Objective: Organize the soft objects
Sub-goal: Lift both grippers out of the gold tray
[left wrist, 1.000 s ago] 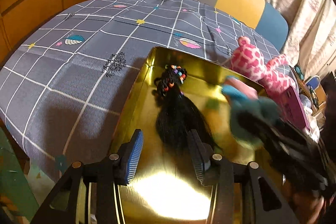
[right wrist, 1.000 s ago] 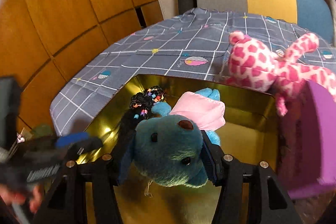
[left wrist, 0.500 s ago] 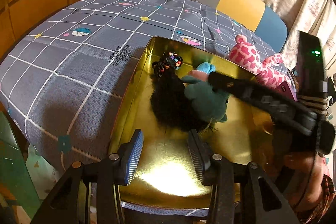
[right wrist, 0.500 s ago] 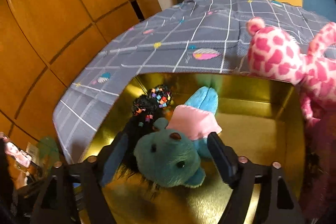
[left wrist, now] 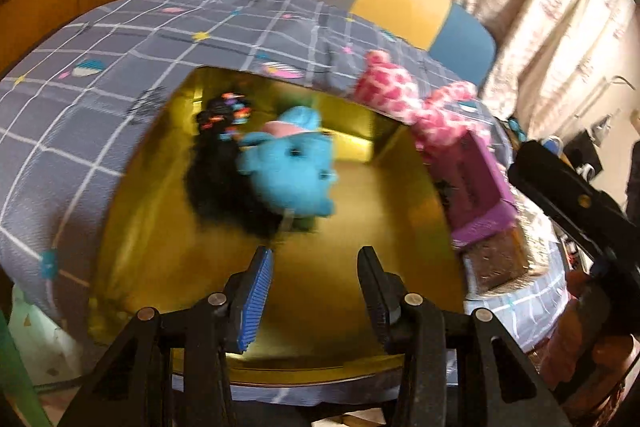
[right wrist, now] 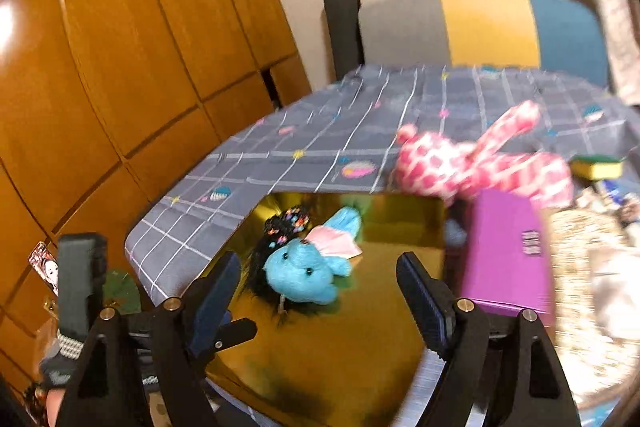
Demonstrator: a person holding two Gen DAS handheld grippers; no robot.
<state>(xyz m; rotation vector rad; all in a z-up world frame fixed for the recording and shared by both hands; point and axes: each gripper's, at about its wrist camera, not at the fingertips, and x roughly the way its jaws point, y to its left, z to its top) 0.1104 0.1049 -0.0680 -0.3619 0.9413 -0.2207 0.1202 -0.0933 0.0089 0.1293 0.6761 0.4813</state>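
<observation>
A blue teddy bear (left wrist: 292, 179) (right wrist: 300, 277) in a pink top lies in the gold tray (left wrist: 340, 283) (right wrist: 340, 347). It rests partly on a black-haired doll (left wrist: 220, 179) (right wrist: 260, 259) with coloured beads. My right gripper (right wrist: 318, 261) hangs above and behind the bear, open, with nothing between its fingers. My left gripper (left wrist: 316, 253) hovers over the tray's near part, open and empty. A pink spotted plush (left wrist: 384, 91) (right wrist: 460, 167) lies on the cloth beyond the tray's far right corner.
A purple box (left wrist: 472, 187) (right wrist: 504, 259) stands against the tray's right side. A grey checked cloth (right wrist: 320, 147) covers the table. A yellow-green sponge (right wrist: 596, 165) lies at the far right. A multicoloured chair (right wrist: 488, 27) stands behind the table, and wood panelling (right wrist: 120, 67) runs along the left.
The right gripper let go of the blue bear, opened wide and drew back and up. The bear now lies in the tray. The left gripper shifted and swung toward the right.
</observation>
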